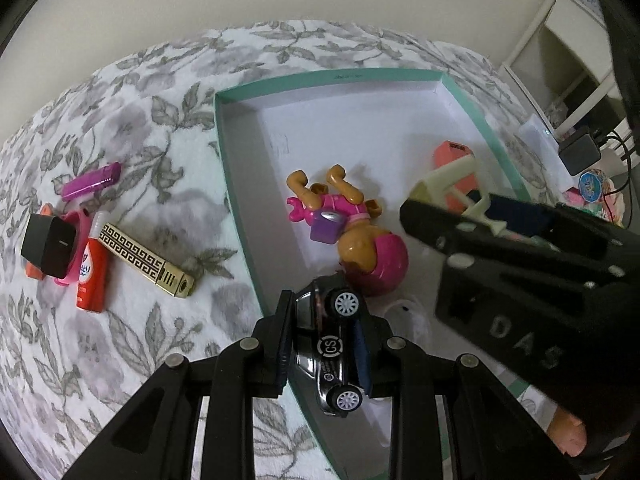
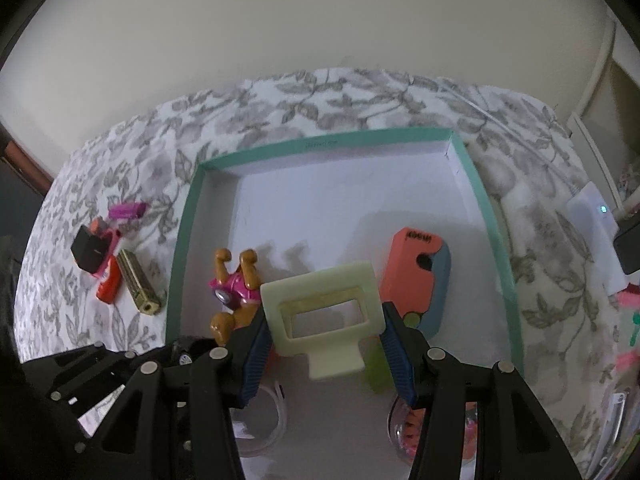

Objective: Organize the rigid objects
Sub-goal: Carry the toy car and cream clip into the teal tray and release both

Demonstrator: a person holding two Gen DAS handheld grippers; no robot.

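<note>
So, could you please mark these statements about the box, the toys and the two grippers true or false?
1. The left gripper holds a black toy car. True.
2. The right gripper is empty. False: it is shut on a pale yellow-green plastic frame.
3. The toy dog lies inside the teal-rimmed box. True.
4. The gold patterned case is in the box. False: it lies on the floral cloth left of the box.
5. The orange and grey block lies in the box. True.
6. The black cube rests against the toy dog. False: it sits outside the box among the pink and red things.
</note>
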